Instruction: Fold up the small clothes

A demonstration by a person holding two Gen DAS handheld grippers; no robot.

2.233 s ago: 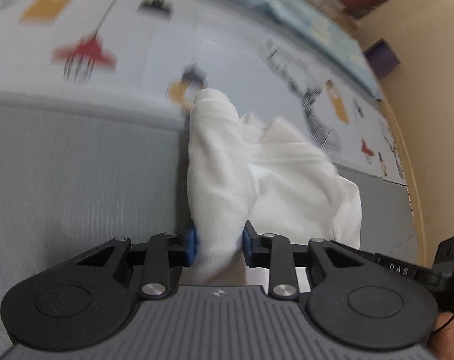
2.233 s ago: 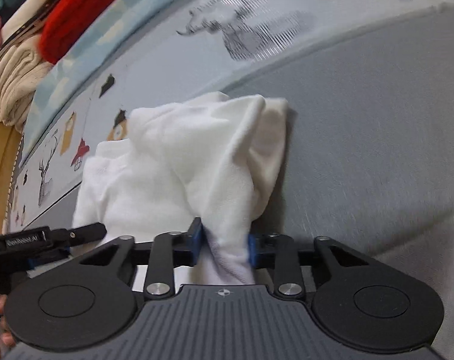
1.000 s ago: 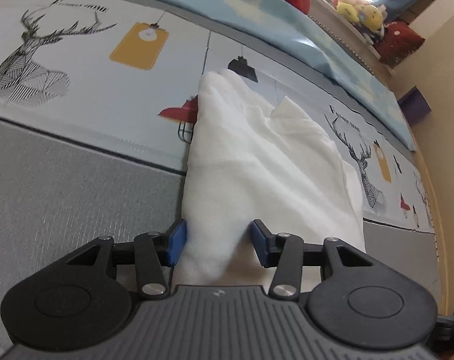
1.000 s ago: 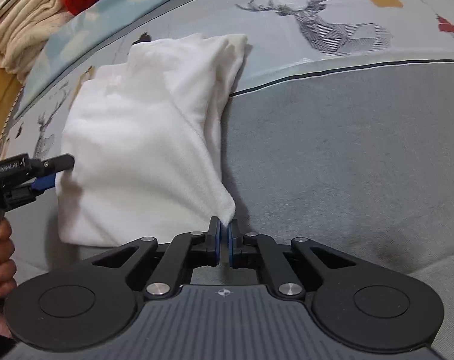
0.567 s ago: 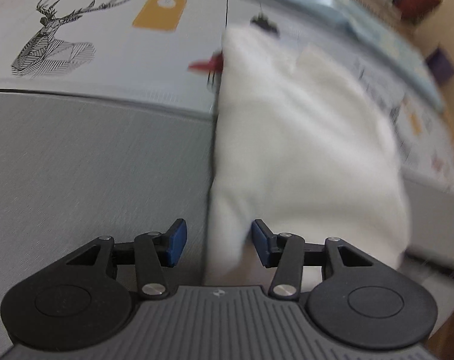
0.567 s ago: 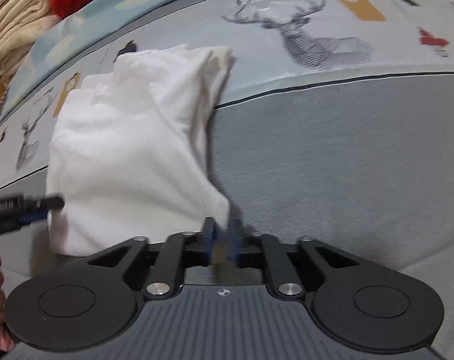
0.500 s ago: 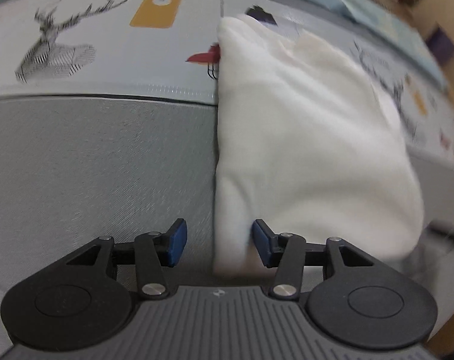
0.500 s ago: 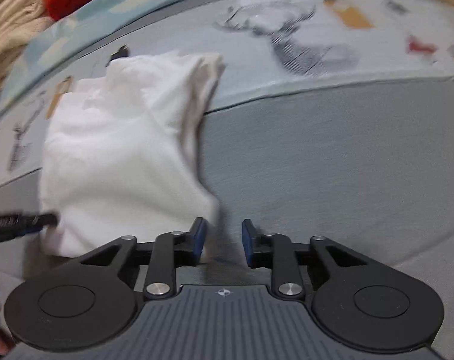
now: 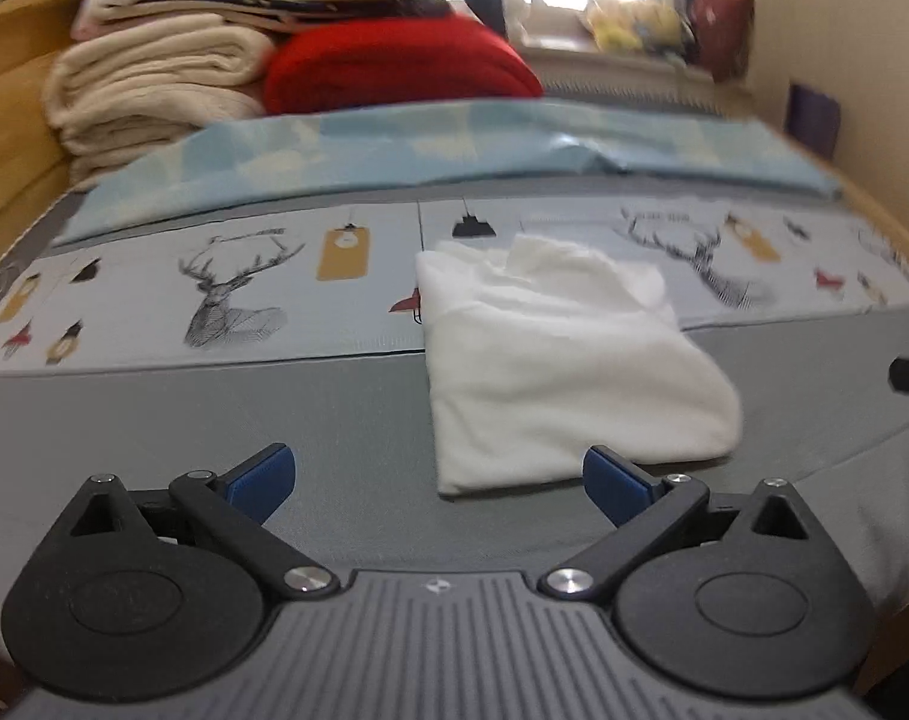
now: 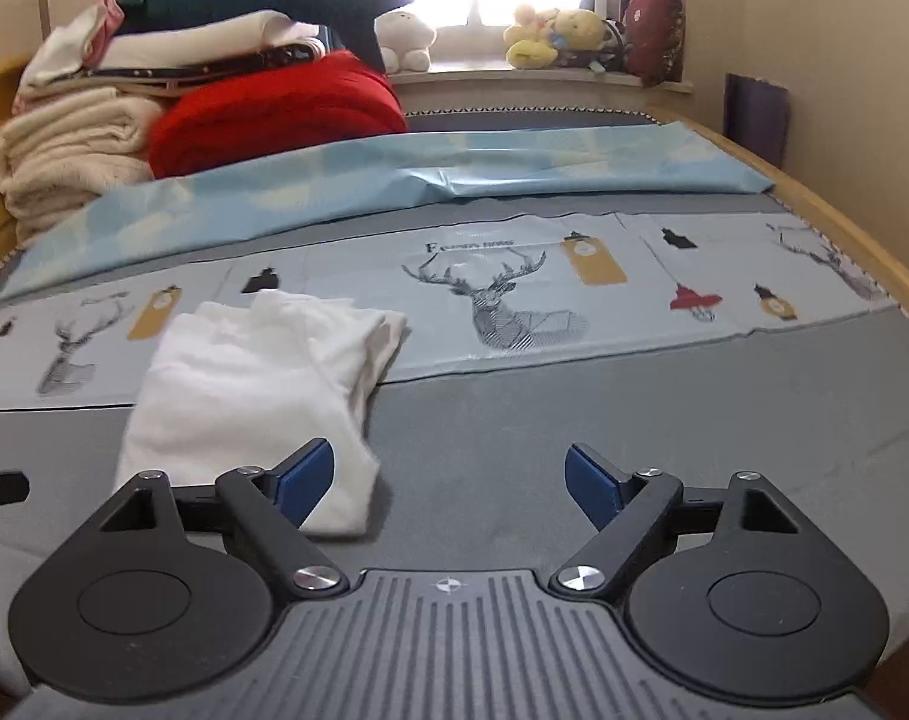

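A white garment point(image 9: 562, 360) lies folded into a rough rectangle on the grey bed cover, its far end on the deer-print strip. It also shows in the right wrist view point(image 10: 256, 396). My left gripper point(image 9: 436, 477) is wide open and empty, just short of the garment's near edge. My right gripper point(image 10: 448, 480) is wide open and empty, with its left pad point(image 10: 307, 474) over the garment's near right corner. The tip of the other gripper shows at each view's edge.
A deer-print strip point(image 10: 514, 294) and a light blue sheet point(image 10: 394, 174) cross the bed beyond the garment. Folded cream blankets point(image 10: 64, 150), a red blanket point(image 10: 274, 114) and stacked clothes sit at the far left. Plush toys point(image 10: 550, 30) line the windowsill. Wooden bed rail point(image 10: 862, 240) at right.
Both grippers let go of the white garment, opened wide and pulled back and up. The garment now lies flat and folded on the bed.
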